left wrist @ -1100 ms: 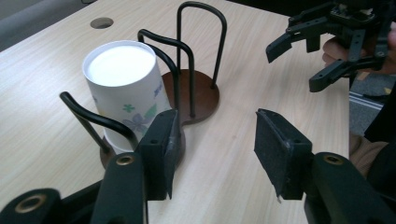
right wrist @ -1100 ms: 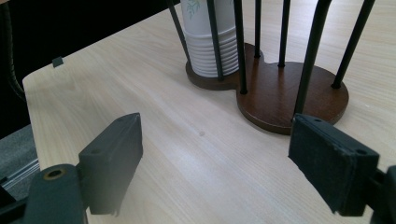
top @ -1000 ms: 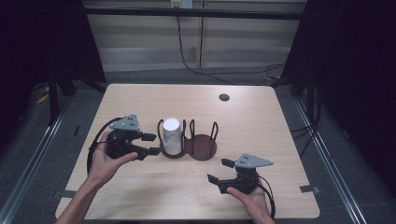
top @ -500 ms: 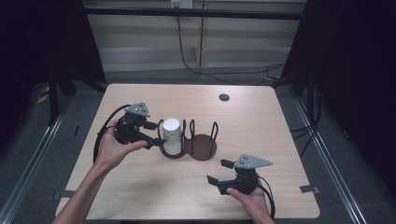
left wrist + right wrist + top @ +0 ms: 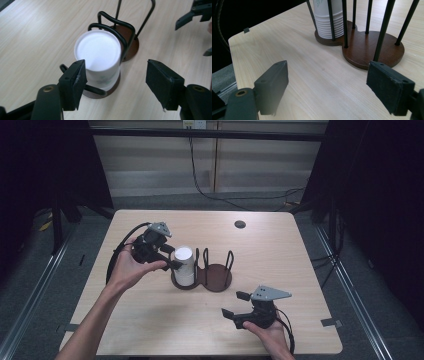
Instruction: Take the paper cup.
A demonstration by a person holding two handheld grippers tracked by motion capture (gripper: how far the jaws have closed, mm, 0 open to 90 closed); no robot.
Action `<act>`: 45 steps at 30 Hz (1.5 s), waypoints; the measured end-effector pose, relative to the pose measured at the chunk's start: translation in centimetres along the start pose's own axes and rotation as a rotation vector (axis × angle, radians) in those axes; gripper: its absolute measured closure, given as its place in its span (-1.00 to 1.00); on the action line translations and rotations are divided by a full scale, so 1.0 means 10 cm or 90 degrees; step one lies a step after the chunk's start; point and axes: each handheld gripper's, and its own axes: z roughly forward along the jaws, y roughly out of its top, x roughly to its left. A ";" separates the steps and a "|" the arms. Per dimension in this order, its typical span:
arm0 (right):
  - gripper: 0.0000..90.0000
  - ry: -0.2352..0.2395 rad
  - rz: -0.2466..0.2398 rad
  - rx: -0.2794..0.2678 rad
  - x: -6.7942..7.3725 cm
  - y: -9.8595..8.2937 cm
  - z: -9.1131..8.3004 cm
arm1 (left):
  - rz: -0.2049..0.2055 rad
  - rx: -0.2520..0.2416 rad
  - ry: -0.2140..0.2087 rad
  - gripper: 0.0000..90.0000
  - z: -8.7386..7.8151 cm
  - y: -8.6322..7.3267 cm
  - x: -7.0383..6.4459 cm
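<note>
A stack of white paper cups (image 5: 184, 265) stands upside down in the left slot of a brown two-slot holder (image 5: 218, 279) with black wire hoops, mid-table. My left gripper (image 5: 172, 256) hovers at the stack's left side, open. In the left gripper view the cup stack (image 5: 97, 53) lies just beyond the spread jaws, nearer the left one, with the holder's base (image 5: 130, 47) behind it. My right gripper (image 5: 232, 304) rests open near the table's front right. In its own view the right gripper (image 5: 329, 87) points at the holder (image 5: 372, 50) and the cup stack (image 5: 329, 22).
A small dark round disc (image 5: 240, 224) lies on the table at the back right. The holder's right slot (image 5: 220, 270) holds nothing. Black cables trail from both grippers. The wooden table (image 5: 300, 250) has dark floor and rails on both sides.
My left gripper has moved forward and right, from the table's left area up to the cup stack. The right gripper has stayed in place.
</note>
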 end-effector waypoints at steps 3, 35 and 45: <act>-0.61 0.002 0.000 -0.001 0.01 0.00 0.00 | 0.005 0.014 -0.009 -0.27 0.02 0.07 0.03; -0.61 0.011 -0.013 0.004 0.02 -0.01 0.01 | 0.022 0.169 0.038 -0.36 0.34 0.49 0.08; -0.61 0.012 -0.006 0.009 0.02 -0.02 0.02 | 0.013 0.209 0.022 -0.35 0.44 0.54 0.09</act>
